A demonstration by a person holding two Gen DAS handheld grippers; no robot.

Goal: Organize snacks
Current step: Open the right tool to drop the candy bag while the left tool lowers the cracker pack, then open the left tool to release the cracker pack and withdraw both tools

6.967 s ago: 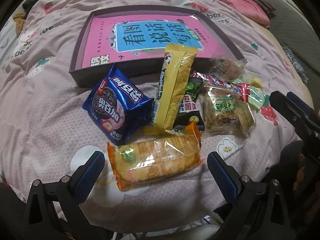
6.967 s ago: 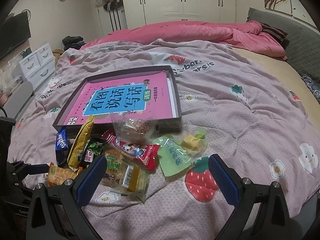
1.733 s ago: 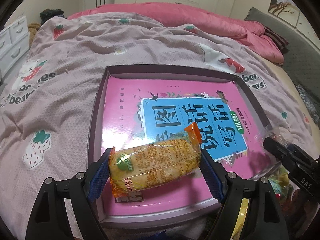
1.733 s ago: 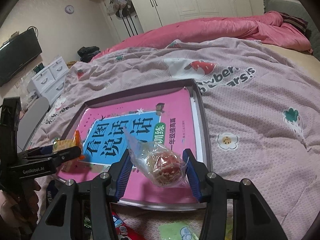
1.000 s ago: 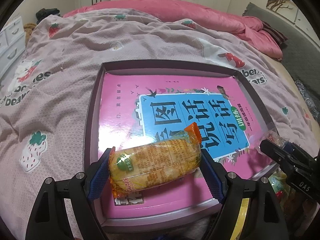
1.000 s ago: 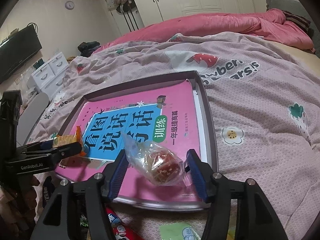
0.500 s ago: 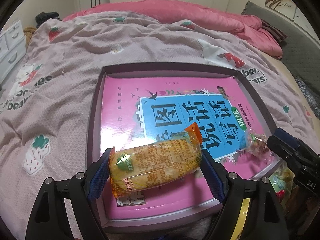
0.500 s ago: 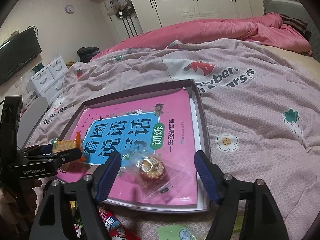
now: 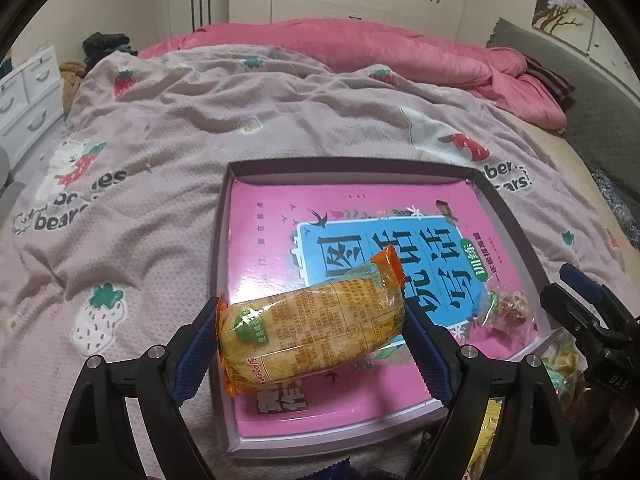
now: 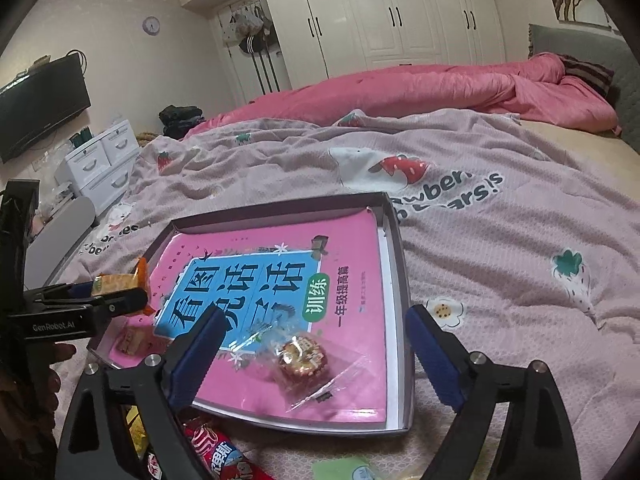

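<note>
Orange cracker pack (image 9: 310,326) gripped between blue pads of left gripper (image 9: 310,344), jaws opening, seemingly just above pink book (image 9: 276,240) in tray (image 9: 218,264). Right gripper (image 10: 314,350) opening too, empty; clear-wrapped candy (image 10: 302,358) lying released on book, between jaws.

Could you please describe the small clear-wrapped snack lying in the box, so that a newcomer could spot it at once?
On the bed lies a dark shallow box holding a pink book. On the book's near corner, between the opening fingers of the right gripper, lies the clear-wrapped snack. Unlike the long orange packet nearby, it is one round reddish-brown piece in a loose see-through bag.
</note>
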